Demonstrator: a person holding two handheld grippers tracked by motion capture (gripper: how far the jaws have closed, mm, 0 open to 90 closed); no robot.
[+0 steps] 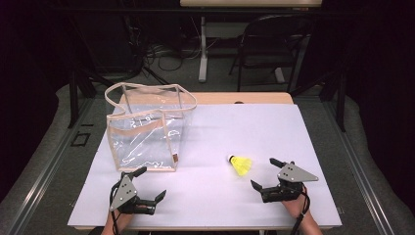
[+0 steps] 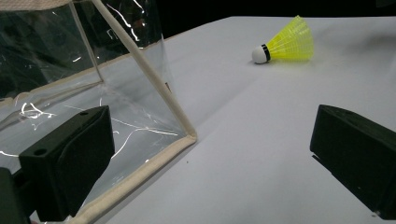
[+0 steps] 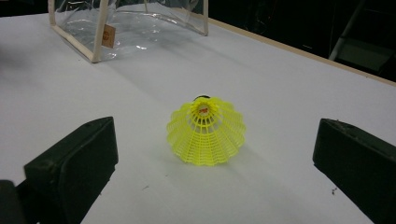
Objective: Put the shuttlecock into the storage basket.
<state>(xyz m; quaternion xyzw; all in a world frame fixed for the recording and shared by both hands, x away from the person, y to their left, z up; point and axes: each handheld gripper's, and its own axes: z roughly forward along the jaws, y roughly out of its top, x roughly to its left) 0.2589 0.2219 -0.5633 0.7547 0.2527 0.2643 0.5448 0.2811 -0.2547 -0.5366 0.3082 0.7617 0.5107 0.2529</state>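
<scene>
shuttlecock (image 1: 240, 164): lying on its side, right half of the worktop (image 1: 274, 132), toward the near edge
right gripper (image 1: 268, 174): fingers spread wide, empty, just behind it
left gripper (image 1: 149, 184): wide open too, by the clear bag (image 1: 147, 129)

Yellow shuttlecock (image 1: 240, 164) on its side, clear bag (image 1: 147, 128) upright, well apart.
</scene>
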